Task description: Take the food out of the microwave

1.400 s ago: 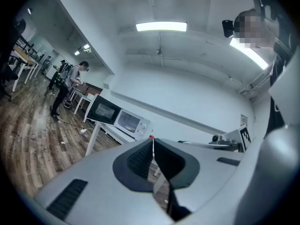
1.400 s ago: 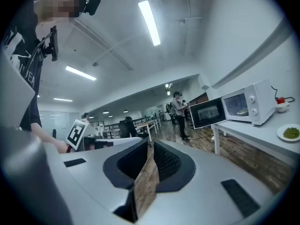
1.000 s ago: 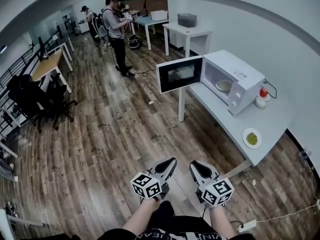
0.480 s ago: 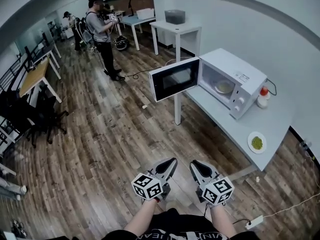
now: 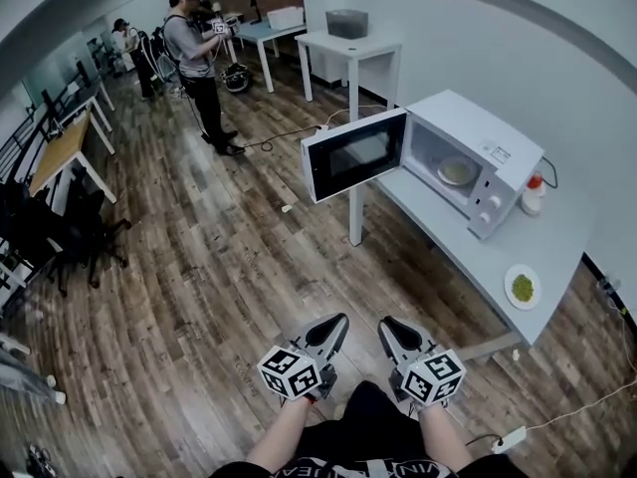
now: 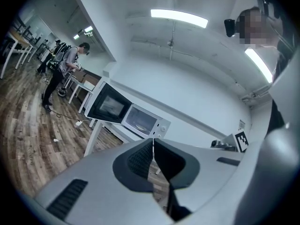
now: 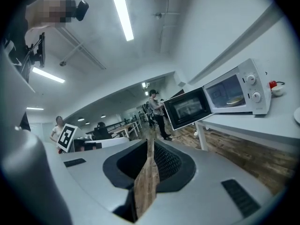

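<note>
Left tool (image 5: 336,323) & right tool (image 5: 388,327): jaws closed on both, nothing gripped, side by side low over the wood floor (image 5: 199,297), well apart from the microwave (image 5: 498,137). We note its door (image 5: 353,154) open, dish of food (image 5: 457,171) inside. Plate (image 5: 522,287) w/ green food on worktop (image 5: 567,242).

- One microwave (image 5: 478,127).
- Two plates of food: plate inside the microwave (image 5: 457,171), plate outside it (image 5: 522,288).
- One red-capped bottle (image 5: 534,195).
- Two grippers: left gripper (image 5: 338,320), right gripper (image 5: 386,324).
- Two people standing far off: nearer person (image 5: 191,43), farther person (image 5: 124,38).
- One grey bin (image 5: 346,23).
- One power strip (image 5: 508,438) on the floor.
</note>
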Demonstrator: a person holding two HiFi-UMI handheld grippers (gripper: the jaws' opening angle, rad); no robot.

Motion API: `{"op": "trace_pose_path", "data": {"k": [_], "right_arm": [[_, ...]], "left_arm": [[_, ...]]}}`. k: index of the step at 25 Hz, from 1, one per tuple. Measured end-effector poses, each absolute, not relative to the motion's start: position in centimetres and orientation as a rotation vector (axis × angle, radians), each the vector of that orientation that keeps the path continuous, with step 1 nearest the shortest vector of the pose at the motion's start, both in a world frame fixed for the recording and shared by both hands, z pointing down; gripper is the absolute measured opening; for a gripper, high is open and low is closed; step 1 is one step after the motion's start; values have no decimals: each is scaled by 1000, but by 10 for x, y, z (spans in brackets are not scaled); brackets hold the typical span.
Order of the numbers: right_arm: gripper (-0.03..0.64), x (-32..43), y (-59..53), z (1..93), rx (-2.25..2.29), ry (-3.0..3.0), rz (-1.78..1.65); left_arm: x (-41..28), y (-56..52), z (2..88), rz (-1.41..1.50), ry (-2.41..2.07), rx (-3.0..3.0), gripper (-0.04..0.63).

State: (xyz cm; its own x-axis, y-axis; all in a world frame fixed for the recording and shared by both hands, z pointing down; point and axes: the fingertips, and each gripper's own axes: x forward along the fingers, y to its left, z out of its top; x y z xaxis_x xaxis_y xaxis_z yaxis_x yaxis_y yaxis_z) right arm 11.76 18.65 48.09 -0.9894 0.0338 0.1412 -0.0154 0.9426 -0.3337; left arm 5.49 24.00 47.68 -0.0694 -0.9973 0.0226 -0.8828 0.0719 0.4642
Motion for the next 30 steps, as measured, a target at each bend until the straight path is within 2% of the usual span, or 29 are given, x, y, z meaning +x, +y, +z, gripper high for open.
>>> {"op": "trace_pose_path", "data": {"k": [10, 30], "right_arm": [[61, 39, 177, 485, -144, -2935, 499], [61, -75, 50, 494, 13, -2913, 566]], "left_arm": [[-5, 219, 483, -471, -2048, 1843, 14], [-107, 83, 485, -427, -1888, 1955, 15]]}}
